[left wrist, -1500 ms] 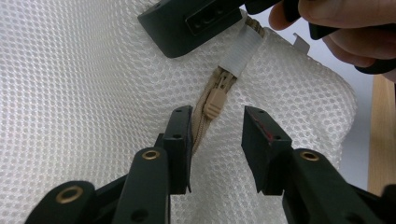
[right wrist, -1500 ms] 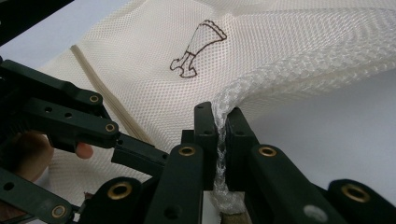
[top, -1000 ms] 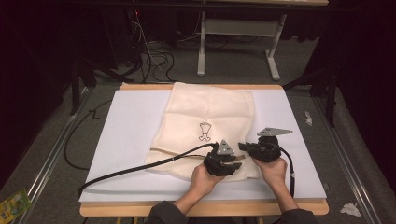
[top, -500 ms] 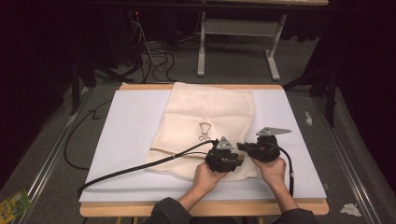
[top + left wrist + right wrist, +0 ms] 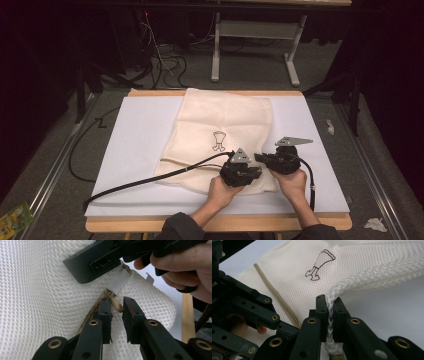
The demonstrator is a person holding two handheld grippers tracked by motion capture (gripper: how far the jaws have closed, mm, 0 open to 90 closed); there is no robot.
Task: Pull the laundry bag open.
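Mesh bag [image 5: 220,135] lies flat on the white mat [image 5: 140,130], open edge toward the person, both grippers at its near-right corner. R gripper [image 5: 331,305]: jaws fully closed, pinching a bunched fold of mesh at the bag's edge, fold running straight up between the pads. L gripper [image 5: 116,305]: jaws have just been closing, now narrow but not yet clamped; the knotted end of the drawstring [image 5: 115,304] sits between the fingertips, touching or nearly touching the left pad, gap on the right. Cord's long axis runs down-left along the L jaws and up-right into the white loop [image 5: 119,281] just beyond the tips, under the R gripper's body. L hand [image 5: 220,190] is nearer the cord end; R hand [image 5: 292,182] anchors the fabric. Judgement: next move is to finish the L clamp on the cord end, then pull along the cord axis, away from R.
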